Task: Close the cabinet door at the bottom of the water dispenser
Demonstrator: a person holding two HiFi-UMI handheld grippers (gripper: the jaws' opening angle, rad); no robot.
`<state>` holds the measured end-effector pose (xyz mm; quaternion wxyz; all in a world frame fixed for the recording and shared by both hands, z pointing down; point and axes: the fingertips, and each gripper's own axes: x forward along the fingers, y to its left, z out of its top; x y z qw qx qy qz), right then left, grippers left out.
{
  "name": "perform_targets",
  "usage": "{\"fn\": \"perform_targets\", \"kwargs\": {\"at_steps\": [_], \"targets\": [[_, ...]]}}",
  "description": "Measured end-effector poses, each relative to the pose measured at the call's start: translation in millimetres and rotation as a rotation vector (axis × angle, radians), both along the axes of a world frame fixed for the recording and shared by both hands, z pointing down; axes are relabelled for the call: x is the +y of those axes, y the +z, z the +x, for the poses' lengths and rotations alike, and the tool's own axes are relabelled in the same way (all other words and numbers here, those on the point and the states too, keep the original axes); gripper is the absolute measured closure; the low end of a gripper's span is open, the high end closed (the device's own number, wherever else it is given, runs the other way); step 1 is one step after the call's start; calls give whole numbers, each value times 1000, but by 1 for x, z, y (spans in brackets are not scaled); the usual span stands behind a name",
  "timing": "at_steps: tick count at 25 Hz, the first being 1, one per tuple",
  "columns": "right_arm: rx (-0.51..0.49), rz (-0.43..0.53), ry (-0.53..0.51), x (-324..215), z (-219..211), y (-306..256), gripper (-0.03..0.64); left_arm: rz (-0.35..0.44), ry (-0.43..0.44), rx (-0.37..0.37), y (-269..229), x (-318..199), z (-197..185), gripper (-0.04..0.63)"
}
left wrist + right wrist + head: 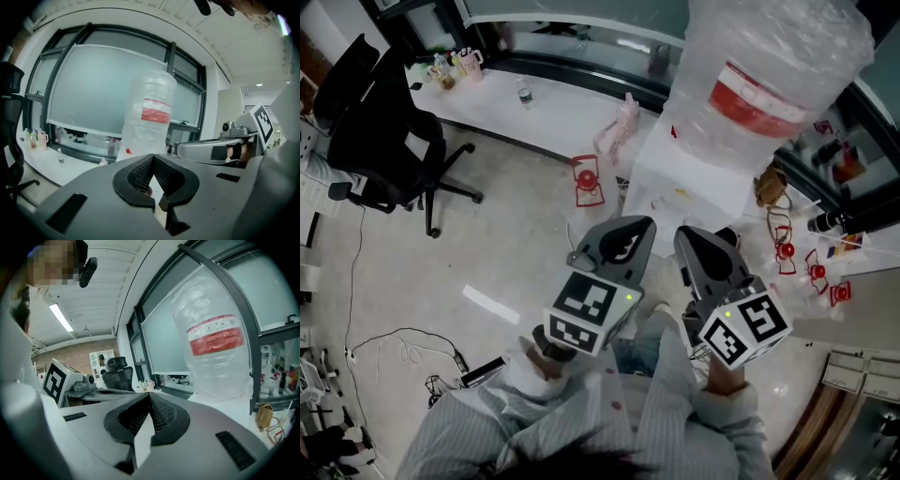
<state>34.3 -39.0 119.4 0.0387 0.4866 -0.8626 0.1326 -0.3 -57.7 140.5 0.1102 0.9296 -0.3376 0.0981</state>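
The white water dispenser (694, 178) stands straight ahead, topped by a big plastic-wrapped bottle (769, 84) with a red label. Its bottom cabinet door is hidden below the dispenser's top in the head view. My left gripper (639, 225) and right gripper (686, 236) are held side by side just short of the dispenser, both shut with nothing between the jaws. In the left gripper view the shut left gripper (152, 160) points at the bottle (150, 112), and the right gripper (220, 145) shows beside it. The right gripper view shows the shut right gripper (149, 397) and the bottle (215, 348).
A black office chair (384, 141) stands at the left by a long white desk (544, 103) under the window. A red object (586, 183) and a pink bag (619, 131) lie left of the dispenser. Cables (403, 352) trail on the floor; clutter (811, 267) sits at the right.
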Motion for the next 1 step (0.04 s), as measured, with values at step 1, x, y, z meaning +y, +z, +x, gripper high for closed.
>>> {"fn": "perform_targets", "kwargs": {"at_steps": [1], "targets": [[1,-1,-2,0,-1,0,603,-1,-3,0,1,0,-1,586]]}}
